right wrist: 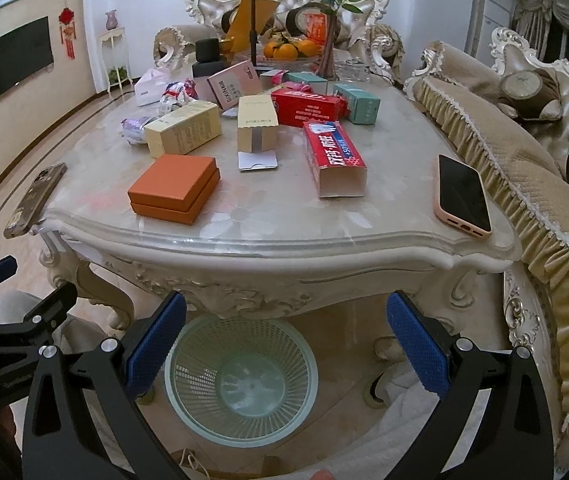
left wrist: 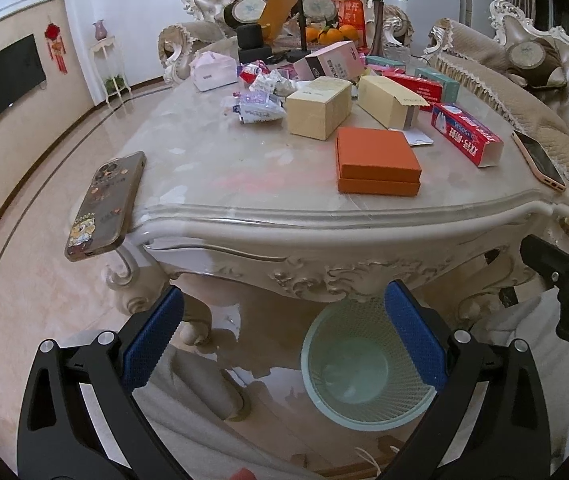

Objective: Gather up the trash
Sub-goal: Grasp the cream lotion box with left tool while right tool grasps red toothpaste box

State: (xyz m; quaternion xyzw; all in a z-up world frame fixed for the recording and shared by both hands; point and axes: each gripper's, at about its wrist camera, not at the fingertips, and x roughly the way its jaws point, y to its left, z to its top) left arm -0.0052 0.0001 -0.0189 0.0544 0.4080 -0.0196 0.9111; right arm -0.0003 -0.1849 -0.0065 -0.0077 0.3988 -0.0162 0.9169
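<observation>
The marble table [right wrist: 268,216] is strewn with boxes; both claws gape empty. Best start with the orange box [right wrist: 174,188] near the front edge, then drop it squarely into the basket [right wrist: 240,384].

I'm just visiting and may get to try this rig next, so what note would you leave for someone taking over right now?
Left gripper: open, empty, held low in front of the table.
Right gripper: open, empty, above the bin.
Bin: on the floor at the table's near edge, looks empty.
Trash, all on the table: orange box, toothpaste box, cream boxes, red box, wrappers further back.
Done: nothing binned.
Left: everything. Two phones lie at the table's corners; probably not trash.
</observation>
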